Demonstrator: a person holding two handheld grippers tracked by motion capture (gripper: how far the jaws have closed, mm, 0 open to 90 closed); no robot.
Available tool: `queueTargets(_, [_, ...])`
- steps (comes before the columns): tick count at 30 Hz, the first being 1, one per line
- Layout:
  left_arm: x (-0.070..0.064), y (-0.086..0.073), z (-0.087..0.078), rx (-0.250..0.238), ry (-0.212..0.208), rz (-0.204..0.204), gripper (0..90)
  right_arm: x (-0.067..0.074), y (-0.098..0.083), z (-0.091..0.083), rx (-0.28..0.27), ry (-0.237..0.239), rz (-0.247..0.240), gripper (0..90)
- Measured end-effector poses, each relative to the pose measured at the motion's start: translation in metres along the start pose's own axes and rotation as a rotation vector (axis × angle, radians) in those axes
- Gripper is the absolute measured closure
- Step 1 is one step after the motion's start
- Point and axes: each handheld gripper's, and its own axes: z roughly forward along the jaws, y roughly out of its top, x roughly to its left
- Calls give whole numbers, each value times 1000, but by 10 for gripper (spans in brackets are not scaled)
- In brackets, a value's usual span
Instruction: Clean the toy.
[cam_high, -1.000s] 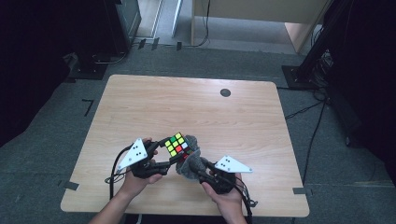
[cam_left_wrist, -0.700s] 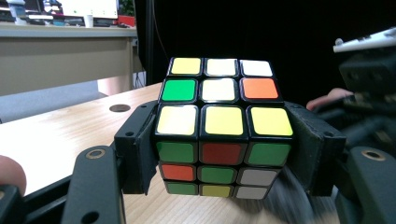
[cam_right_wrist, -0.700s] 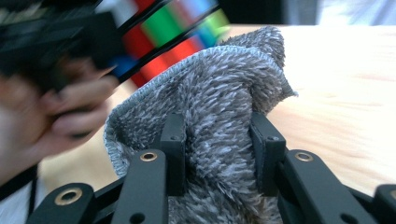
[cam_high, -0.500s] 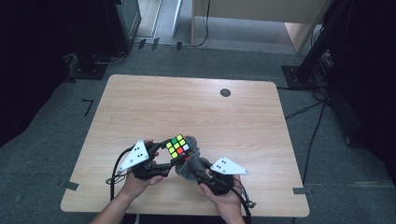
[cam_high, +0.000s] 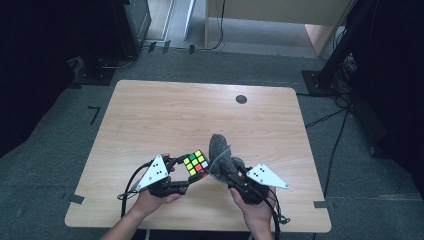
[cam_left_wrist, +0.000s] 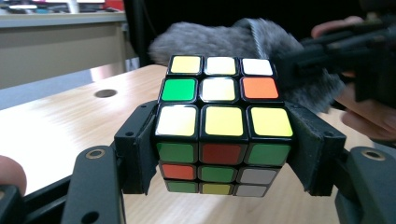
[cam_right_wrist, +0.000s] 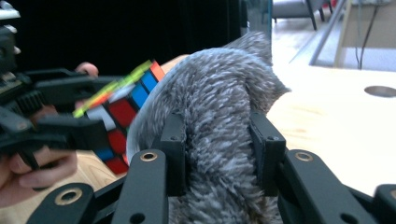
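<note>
Now one cube, one grey cloth, two grippers at the table's near edge.
Left gripper (cam_left_wrist: 223, 154) clamps the single scrambled puzzle cube (cam_left_wrist: 223, 128) by its sides, raised just above the wooden table (cam_high: 165, 120) near the middle of the near edge. Right gripper (cam_right_wrist: 219, 154) pinches one fuzzy grey cloth (cam_right_wrist: 219, 102), bunched and upright, right beside the cube; contact unclear. One dark round hole (cam_high: 241, 99) sits toward the far right corner.
</note>
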Motion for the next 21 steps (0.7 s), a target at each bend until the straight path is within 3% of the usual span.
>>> queueTargets(5, [2,2,-2,-17,-36,-31,341,-9,-14,6,37,38,65,650])
queueTargets(7, [1,2,-3,-16,-36,-21,341,-14,-16,10,82,35,71,650])
queueTargets(8, [0,2,-3,-9,-30,-8,341,-16,-15,9,79,29,86,650])
queueTargets(11, [-3,0,-3,15,-26,19,341,-15,-2,-1,-1,21,88,648])
queueTargets(13, [-5,0,-2,25,-26,39,341,-11,3,-6,-65,53,85,648])
queueTargets(14, [-6,0,-1,29,-26,44,341,-9,4,-6,-64,65,74,648])
queueTargets(16, [-8,0,-2,19,-15,49,341,-6,1,1,-20,67,60,648])
queueTargets(19, [-10,2,-2,19,-3,66,340,-9,-11,14,94,25,23,648])
queueTargets(21, [-9,1,-2,25,-7,61,341,-13,-12,14,110,4,40,648])
